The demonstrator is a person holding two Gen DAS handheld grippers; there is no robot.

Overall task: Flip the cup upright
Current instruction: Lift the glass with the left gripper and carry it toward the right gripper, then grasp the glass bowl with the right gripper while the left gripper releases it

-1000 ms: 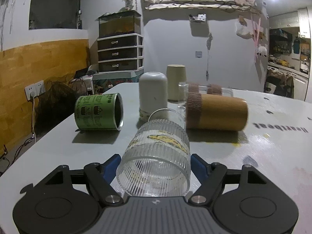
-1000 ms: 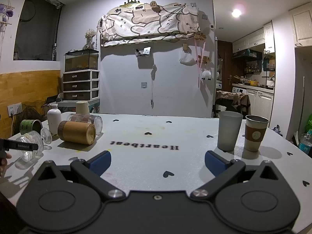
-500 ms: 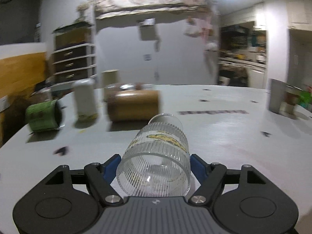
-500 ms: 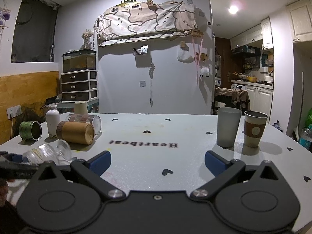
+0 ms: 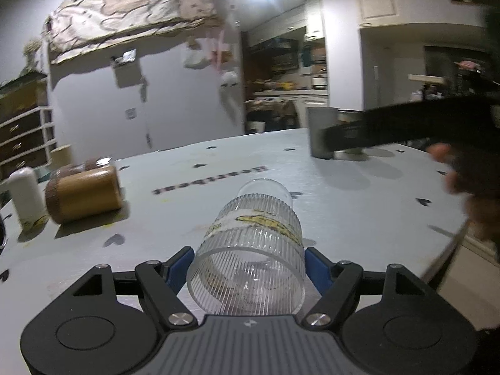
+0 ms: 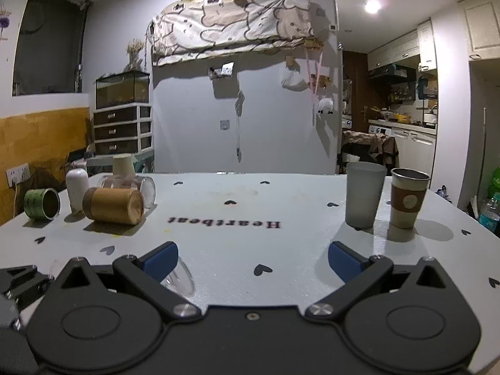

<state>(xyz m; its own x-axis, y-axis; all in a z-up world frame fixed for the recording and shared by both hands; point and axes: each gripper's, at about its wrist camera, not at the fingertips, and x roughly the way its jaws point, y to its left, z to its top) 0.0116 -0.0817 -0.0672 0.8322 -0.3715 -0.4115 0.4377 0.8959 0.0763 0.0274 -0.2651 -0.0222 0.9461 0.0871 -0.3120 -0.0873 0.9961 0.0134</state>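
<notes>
Two wrist cameras look out over a pale grey table (image 6: 237,250) printed with small black hearts and the word "Heartbeat".

In the left wrist view, the left gripper (image 5: 248,265) is clamped on a ribbed clear glass cup (image 5: 250,250) with a yellow print. Its blue finger pads (image 5: 179,267) press against the cup's two sides near the open rim. The cup lies on its side, mouth toward the camera and base pointing away across the table, low above the table near its middle; whether it touches the surface cannot be told. This view is tilted and slightly blurred. At its right edge the person's right hand (image 5: 462,172) shows as a blur, holding the dark body of the other tool.

In the right wrist view, the right gripper (image 6: 252,257) is held level and low over the near part of the table, fingers spread wide with nothing between them. The cup's clear base (image 6: 181,276) peeks out just behind its left finger.

To the left lie a wooden cup (image 6: 114,206) and a green can (image 6: 42,203) on their sides, with a white bottle (image 6: 77,189) upright between and behind them. To the right, a grey tumbler (image 6: 364,193) and a sleeved paper cup (image 6: 407,198) stand upright, just beside each other.
</notes>
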